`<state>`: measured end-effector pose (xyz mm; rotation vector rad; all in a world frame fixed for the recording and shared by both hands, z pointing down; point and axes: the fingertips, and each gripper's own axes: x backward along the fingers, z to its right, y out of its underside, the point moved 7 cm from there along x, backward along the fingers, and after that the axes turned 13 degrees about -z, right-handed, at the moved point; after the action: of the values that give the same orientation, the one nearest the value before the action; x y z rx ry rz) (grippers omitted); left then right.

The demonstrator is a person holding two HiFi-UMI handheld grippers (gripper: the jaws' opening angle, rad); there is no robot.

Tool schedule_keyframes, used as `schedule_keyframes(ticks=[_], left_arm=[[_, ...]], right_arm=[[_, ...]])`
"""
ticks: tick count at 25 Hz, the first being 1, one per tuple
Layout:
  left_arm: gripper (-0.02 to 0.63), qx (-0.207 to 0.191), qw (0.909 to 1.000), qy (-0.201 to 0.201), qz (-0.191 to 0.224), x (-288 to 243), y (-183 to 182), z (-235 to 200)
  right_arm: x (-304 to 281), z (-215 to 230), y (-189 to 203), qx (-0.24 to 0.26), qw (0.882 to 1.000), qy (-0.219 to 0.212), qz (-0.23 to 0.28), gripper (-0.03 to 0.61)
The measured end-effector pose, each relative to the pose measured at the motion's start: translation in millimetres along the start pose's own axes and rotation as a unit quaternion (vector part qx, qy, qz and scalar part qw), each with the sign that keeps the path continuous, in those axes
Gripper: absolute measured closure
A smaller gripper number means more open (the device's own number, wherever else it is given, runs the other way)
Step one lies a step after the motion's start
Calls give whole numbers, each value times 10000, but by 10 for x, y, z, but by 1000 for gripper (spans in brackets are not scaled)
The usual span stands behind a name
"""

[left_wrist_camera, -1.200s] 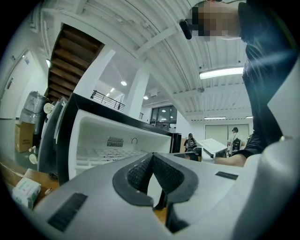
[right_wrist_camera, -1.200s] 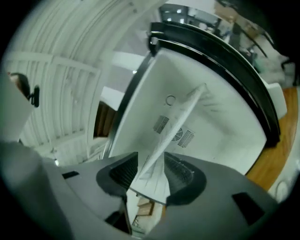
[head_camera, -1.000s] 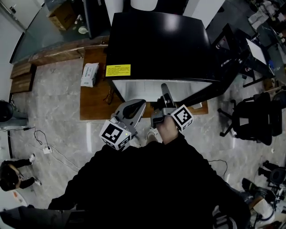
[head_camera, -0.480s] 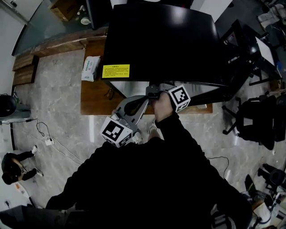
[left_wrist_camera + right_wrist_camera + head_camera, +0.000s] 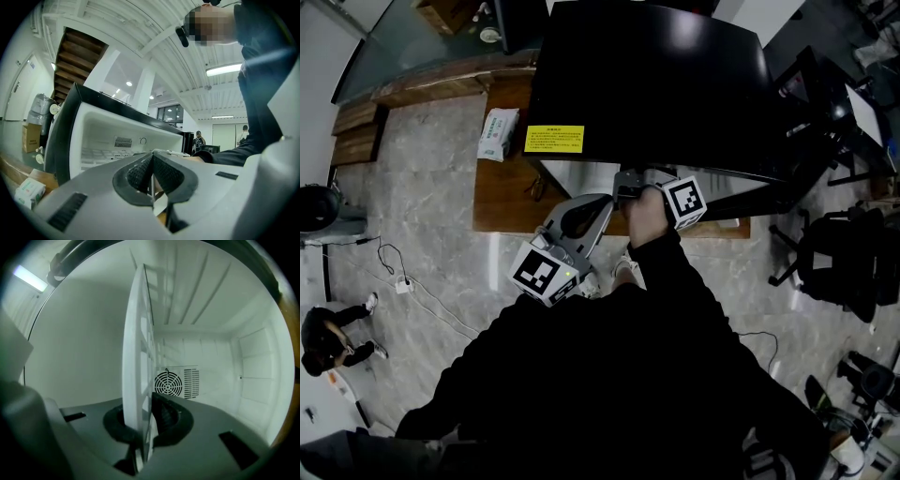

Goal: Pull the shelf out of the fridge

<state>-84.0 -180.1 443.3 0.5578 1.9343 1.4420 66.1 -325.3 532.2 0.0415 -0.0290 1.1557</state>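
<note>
Now you are at the grasping step; the pull itself has not begun. Your right gripper (image 5: 628, 183) is in the open front of the fridge (image 5: 647, 84), and its jaws are closing on the front edge of the shelf (image 5: 137, 352). In the right gripper view, the white rim and clear pane sit squarely between the two dark pads (image 5: 163, 419), which appear to press on it from either side. The shelf shows edge-on there and runs straight away from the jaws toward the back wall and its round fan grille (image 5: 168, 383). So most of it, by the look of it, lies in its place inside the cabinet. Your left gripper (image 5: 579, 220) hangs outside, just before the fridge front and beside the right one, with its jaws clenched together on nothing.

The next move, as I judge it, calls for a firm bite first. Then draw straight back toward you along the line of the shelf, in line with the ribs (image 5: 187, 291) on the side wall. If you pull askew, the shelf may jam against the walls. If your grip is loose, the smooth rim may slip out of the pads. Your left gripper is free to take the shelf's edge once enough of it is clear of the cabinet.
</note>
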Motion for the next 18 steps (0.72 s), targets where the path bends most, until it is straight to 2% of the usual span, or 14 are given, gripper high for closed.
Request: schedule_keyframes(ticks=[12,18], left_arm=[[607,-56,9996,-225,158,376,40,178],[607,-323,9990,-199,228,572,23,394]], right_arm=[[276,-64,88,102,9996,196,-152,547],[514,-90,177,130,9998,63,-166,548]])
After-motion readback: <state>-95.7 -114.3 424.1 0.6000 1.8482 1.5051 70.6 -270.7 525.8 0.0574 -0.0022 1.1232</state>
